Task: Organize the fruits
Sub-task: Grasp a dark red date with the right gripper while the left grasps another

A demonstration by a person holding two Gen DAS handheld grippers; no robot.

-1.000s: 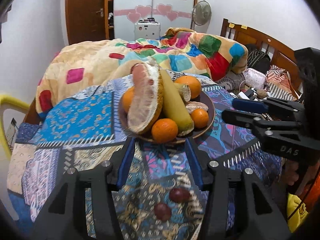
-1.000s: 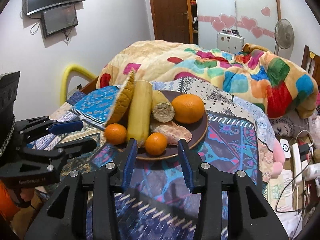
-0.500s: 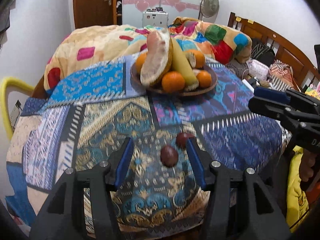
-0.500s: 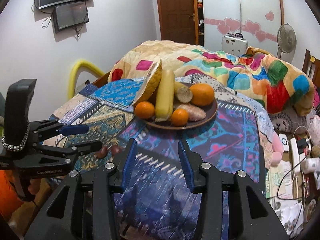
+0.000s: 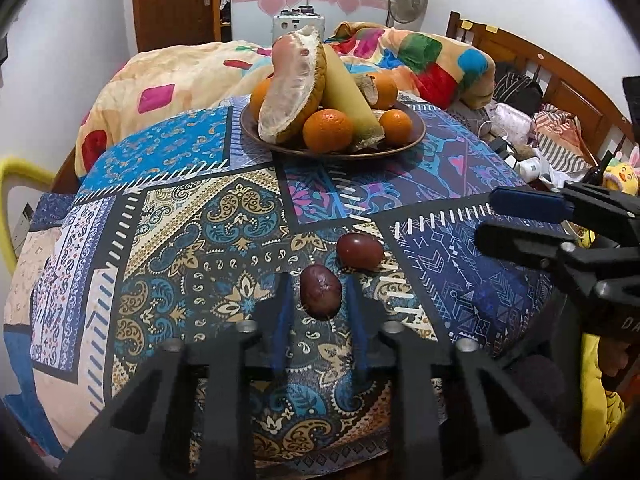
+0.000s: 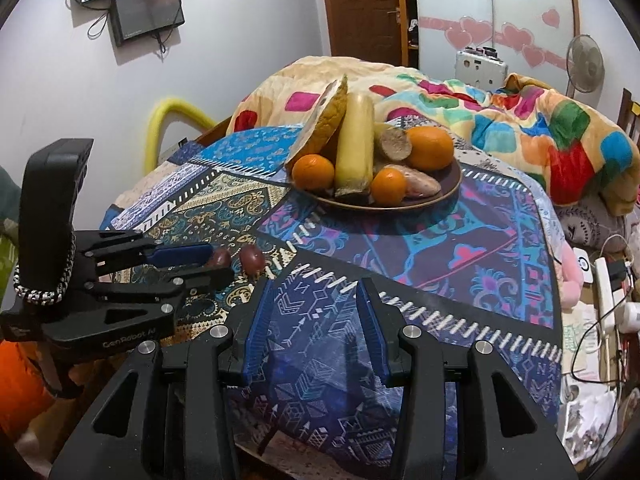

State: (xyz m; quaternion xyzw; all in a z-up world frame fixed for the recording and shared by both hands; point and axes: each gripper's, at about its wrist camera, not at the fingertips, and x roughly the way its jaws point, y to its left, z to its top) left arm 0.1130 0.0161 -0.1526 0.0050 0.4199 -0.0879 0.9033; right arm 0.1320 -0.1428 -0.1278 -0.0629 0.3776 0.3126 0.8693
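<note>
Left hand-held gripper (image 5: 316, 300) clenched on near dark plum (image 5: 320, 291) (half hidden in right view), right hand-held gripper (image 6: 316, 312) released, wall screen (image 6: 148, 11) only in right view

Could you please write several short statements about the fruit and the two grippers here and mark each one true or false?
1. Two dark red fruits lie on the cloth outside the plate. True: the nearer dark fruit and the farther dark fruit both rest on the patterned tablecloth.
2. The left gripper has the nearer dark fruit between its fingers. True: its jaws have closed in around that fruit.
3. The right gripper holds an orange. False: nothing is between its fingers, only cloth below.
4. The plate is empty. False: it holds oranges, a pomelo wedge and other fruit.
5. The plate stands nearer the cameras than the dark fruits. False: it is farther back.
</note>
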